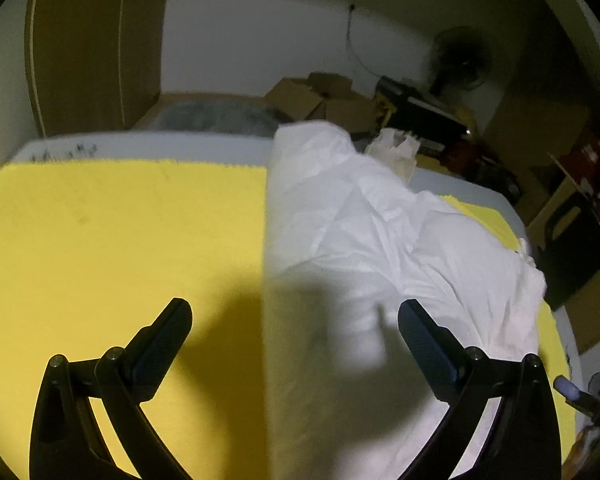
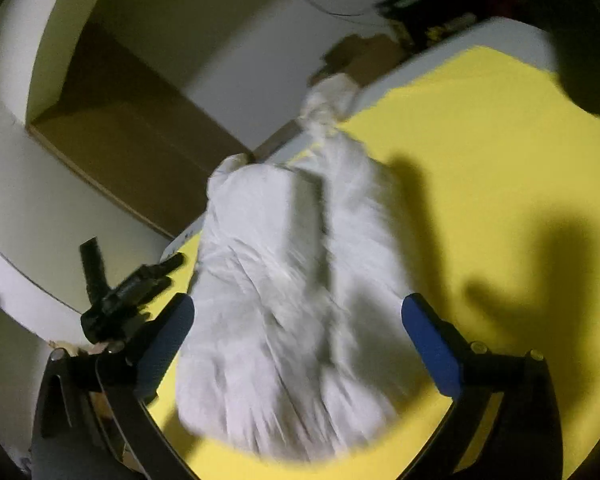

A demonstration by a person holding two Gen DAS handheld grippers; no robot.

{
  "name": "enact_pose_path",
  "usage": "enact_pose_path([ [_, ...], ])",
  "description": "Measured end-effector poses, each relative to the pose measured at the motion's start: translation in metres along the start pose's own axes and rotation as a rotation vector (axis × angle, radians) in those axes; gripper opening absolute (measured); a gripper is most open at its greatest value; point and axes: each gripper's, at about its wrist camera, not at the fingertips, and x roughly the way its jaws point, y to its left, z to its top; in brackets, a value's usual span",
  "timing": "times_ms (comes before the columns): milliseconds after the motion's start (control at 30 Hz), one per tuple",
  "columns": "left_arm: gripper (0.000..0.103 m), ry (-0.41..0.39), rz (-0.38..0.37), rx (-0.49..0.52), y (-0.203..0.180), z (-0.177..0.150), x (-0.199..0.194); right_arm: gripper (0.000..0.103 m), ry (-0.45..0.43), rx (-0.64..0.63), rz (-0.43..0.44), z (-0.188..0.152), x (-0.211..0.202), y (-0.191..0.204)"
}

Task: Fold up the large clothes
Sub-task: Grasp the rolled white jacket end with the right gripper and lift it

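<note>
A yellow sheet [image 1: 100,240] covers the table; white garment [image 2: 284,280] lies ahead of both spread, empty grippers, left gripper [image 1: 296,320] and right gripper [image 2: 298,316].

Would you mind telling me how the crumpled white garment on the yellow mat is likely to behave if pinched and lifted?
The crumpled white garment looks thin and creased, so it would probably drape limply. Its bulk suggests loose layers may unfold. On the yellow mat it might slide when pushed.

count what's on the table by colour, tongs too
white garment: 1
yellow mat: 1
black tongs, both open: 2, the left tongs and the right tongs
total: 4
</note>
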Motion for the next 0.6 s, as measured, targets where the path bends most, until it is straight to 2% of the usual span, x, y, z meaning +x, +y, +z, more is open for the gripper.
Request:
enact_pose_path([
  [67,0.103,-0.01,-0.016,-0.013,0.008,0.0,-0.012,0.103,0.021,0.063,-0.018,-0.009,-0.013,-0.018],
  [233,0.103,0.018,-0.051,-0.036,0.014,-0.005,-0.03,0.103,0.202,0.253,0.115,-0.041,0.011,-0.057],
  [300,0.103,0.029,-0.058,-0.034,0.016,-0.009,-0.033,0.102,0.236,0.31,0.163,-0.05,0.028,-0.066],
  [333,0.103,0.032,-0.064,-0.028,0.015,-0.012,-0.035,0.103,0.212,0.285,0.169,-0.047,0.028,-0.062],
  [367,0.103,0.032,-0.064,-0.024,0.014,-0.015,-0.038,0.103,0.198,0.275,0.219,-0.044,0.031,-0.059],
  [433,0.103,0.029,-0.061,-0.022,0.015,-0.018,-0.044,0.102,0.21,0.321,0.26,-0.043,0.048,-0.058],
  [500,0.103,0.024,-0.064,-0.033,0.017,-0.016,-0.047,0.103,0.207,0.299,0.217,-0.042,0.063,-0.051],
  [600,0.103,0.018,-0.069,-0.053,0.02,-0.014,-0.051,0.103,0.191,0.287,0.215,-0.036,0.077,-0.042],
])
